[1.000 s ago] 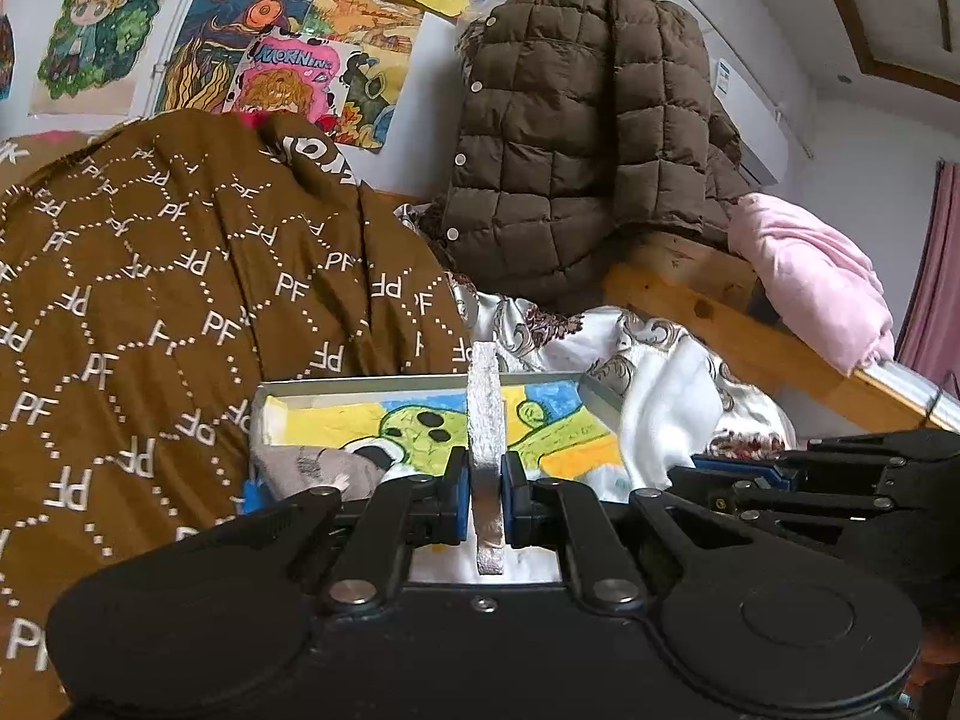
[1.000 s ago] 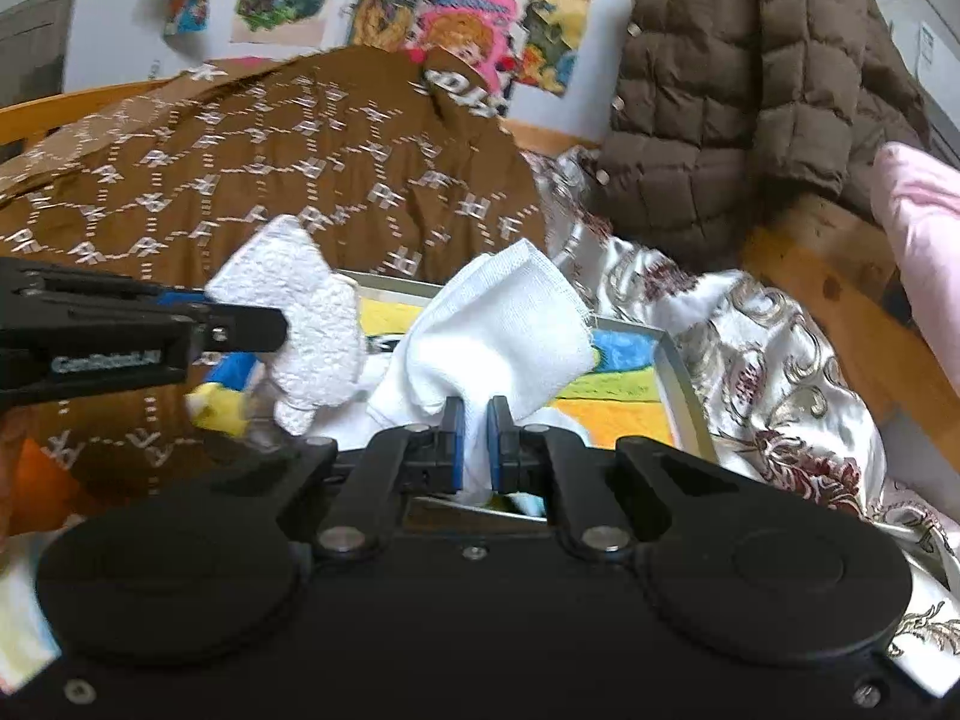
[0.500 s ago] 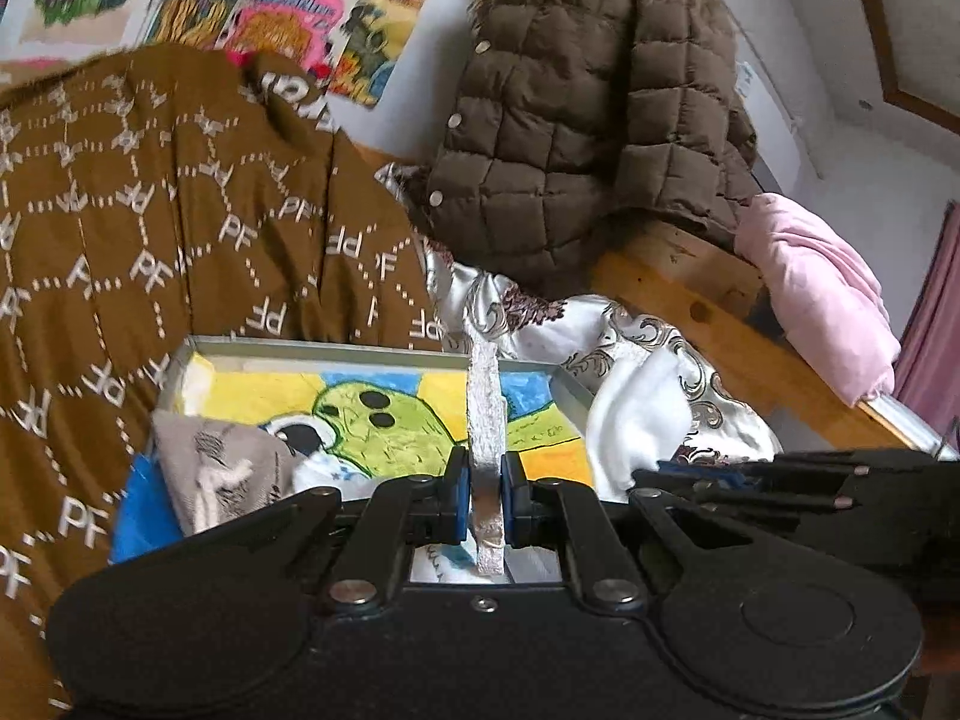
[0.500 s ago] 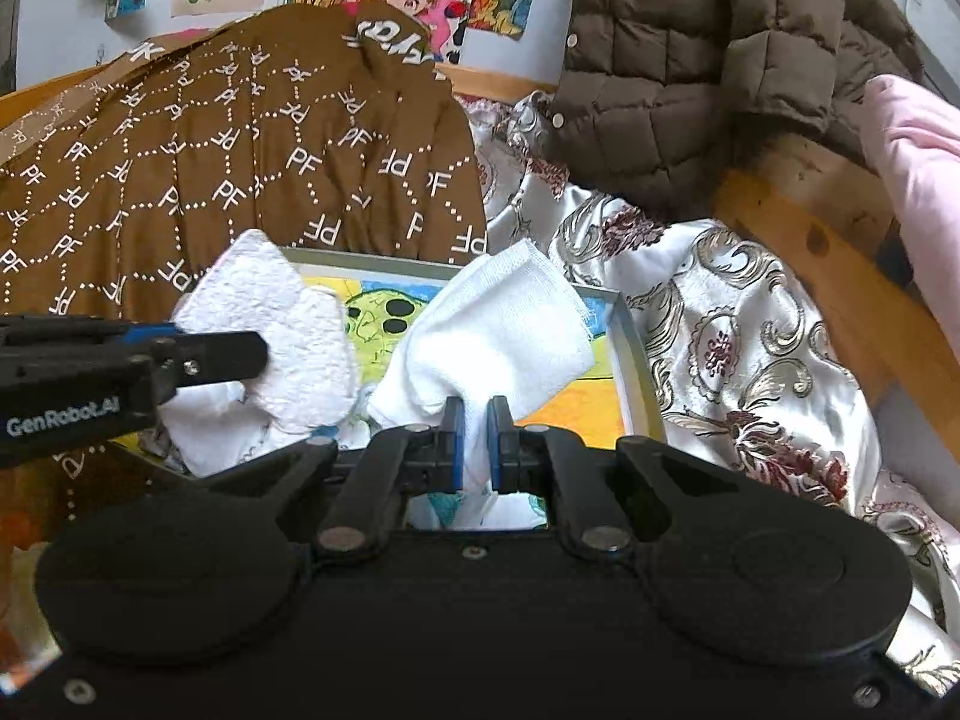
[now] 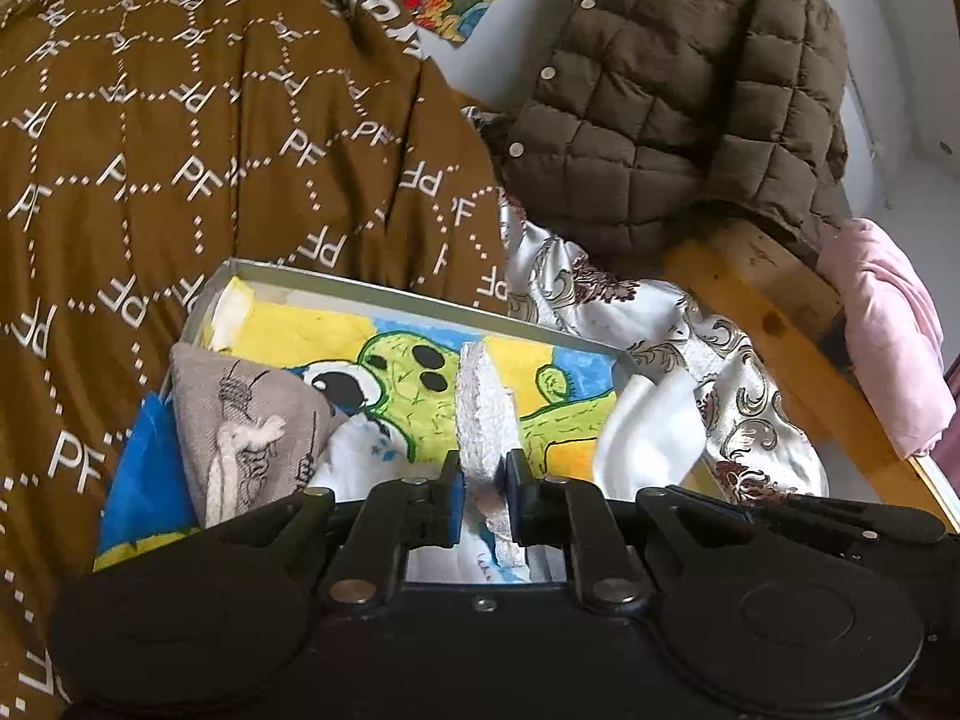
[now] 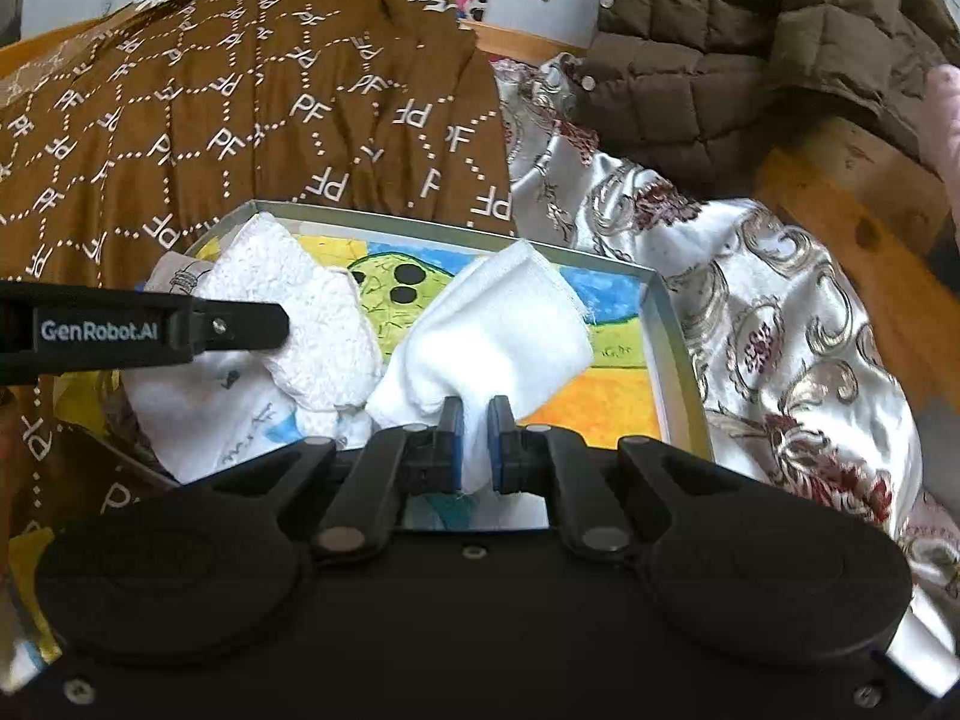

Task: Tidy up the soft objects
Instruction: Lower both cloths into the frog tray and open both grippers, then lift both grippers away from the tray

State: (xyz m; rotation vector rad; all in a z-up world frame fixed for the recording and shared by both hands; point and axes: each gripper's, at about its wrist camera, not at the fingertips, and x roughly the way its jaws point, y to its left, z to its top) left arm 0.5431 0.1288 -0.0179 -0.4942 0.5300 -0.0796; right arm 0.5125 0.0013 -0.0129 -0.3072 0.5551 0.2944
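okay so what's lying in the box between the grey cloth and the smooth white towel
In the left wrist view, between the grey cloth and the smooth white towel stands the textured white cloth, over the box's cartoon picture.

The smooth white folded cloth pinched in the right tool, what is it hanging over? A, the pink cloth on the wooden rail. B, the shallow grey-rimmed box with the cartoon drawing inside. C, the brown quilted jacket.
B: the smooth white folded cloth, pinched in the right tool, hangs above the shallow grey-rimmed box lined with a green cartoon drawing.
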